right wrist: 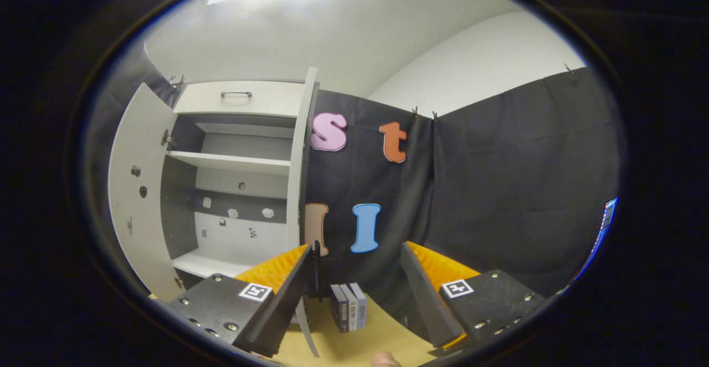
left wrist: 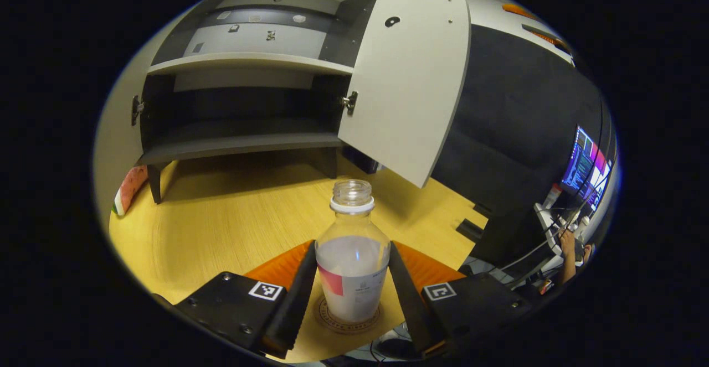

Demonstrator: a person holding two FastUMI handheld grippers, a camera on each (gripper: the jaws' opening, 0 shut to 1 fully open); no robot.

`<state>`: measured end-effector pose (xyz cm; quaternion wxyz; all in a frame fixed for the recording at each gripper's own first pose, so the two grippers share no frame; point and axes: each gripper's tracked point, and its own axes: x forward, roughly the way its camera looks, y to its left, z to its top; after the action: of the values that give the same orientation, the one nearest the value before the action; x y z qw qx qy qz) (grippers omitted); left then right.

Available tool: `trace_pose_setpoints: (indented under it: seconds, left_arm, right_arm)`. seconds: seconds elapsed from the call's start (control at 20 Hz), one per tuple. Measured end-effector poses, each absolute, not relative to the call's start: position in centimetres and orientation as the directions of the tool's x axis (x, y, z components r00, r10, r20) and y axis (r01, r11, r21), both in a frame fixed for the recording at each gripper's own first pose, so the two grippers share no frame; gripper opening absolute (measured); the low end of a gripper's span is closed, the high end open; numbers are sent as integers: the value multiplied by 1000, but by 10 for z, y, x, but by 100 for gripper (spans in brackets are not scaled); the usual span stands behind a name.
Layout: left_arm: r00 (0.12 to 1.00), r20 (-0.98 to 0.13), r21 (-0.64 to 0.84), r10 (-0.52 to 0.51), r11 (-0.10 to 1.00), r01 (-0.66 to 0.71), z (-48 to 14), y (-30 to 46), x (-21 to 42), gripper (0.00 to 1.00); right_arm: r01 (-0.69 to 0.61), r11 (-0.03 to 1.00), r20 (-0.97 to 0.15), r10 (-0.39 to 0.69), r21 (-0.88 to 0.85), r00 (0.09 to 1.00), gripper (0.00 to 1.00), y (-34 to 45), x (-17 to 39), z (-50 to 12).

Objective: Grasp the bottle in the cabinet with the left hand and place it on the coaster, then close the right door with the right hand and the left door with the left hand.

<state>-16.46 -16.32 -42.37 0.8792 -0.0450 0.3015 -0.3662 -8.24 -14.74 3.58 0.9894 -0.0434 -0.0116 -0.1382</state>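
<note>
Left gripper (left wrist: 353, 284) holds the bottle (left wrist: 353, 262) upright on the coaster (left wrist: 349, 318), in front of the open cabinet (left wrist: 243, 107). Open straight, withdraw without tipping it. Right gripper (right wrist: 354, 289) spread wide, empty.

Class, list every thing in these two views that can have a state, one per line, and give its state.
bottle: upright on the coaster, uncapped, partly filled
coaster: under the bottle, on the table
left claw: fingers beside the bottle; contact unclear
right claw: open, holding nothing
right door: open
left door: open
cabinet: shelves bare
</note>
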Motion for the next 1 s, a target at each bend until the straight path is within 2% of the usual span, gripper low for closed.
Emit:
trace_pose_setpoints:
  seconds: [0.25,0.3,0.65,1.0]
  left_arm:
    - [553,-505,-315,-663,738,597,-422,-161,-166,79]
    - [546,-511,-312,-663,736,601,-422,-160,-168,78]
    - [497,-569,-230,-655,708,668,-425,-157,-188,82]
    - [479,-578,-265,-660,707,655,-420,-166,-191,83]
  right_arm:
    - [255,962,29,-254,-100,967,95,-141,-73,31]
    - [249,963,28,-248,-103,968,98,-139,-71,30]
    - [212,972,20,-211,-100,977,96,-128,-55,23]
    - [198,974,23,-196,-107,980,95,-127,-46,18]
